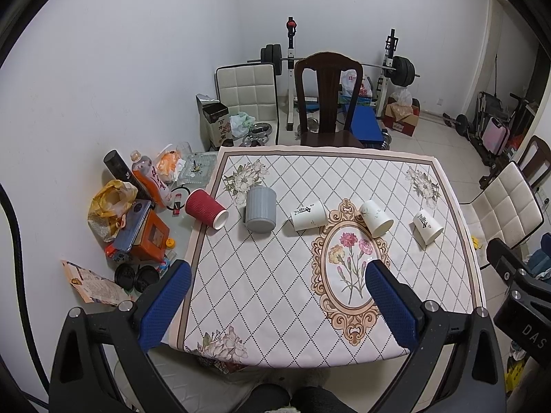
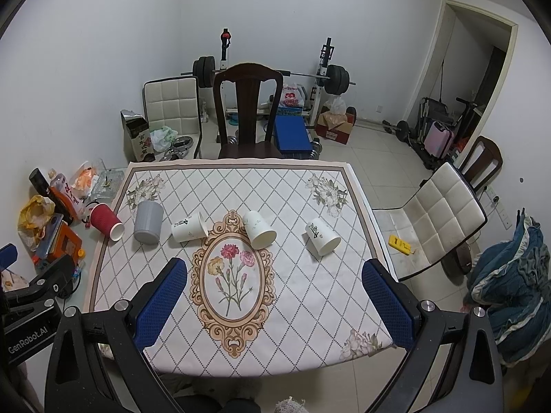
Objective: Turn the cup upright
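Five cups lie in a row across the middle of the tablecloth [image 1: 275,275], all tipped on their sides. In the left wrist view, from left to right: a red cup [image 1: 205,208] at the cloth's left edge with its mouth toward the lower right, a grey cup [image 1: 260,214] just beside it, then three white cups, the first [image 1: 308,215] left of centre, the second [image 1: 376,218] at the top of the oval flower medallion, the third [image 1: 427,226] toward the right edge. None touches another.

The left gripper [image 1: 277,275] sits low in its frame, its blue pads spread wide, holding nothing. The right gripper [image 2: 273,273] sits low in its frame likewise, jaws wide apart and empty, with the medallion between them. Both hang over the near part of the cloth, well apart from the cups.

A dark chair [image 1: 327,99] stands behind the table, with a weight bench behind it. Clutter fills the left of both views.
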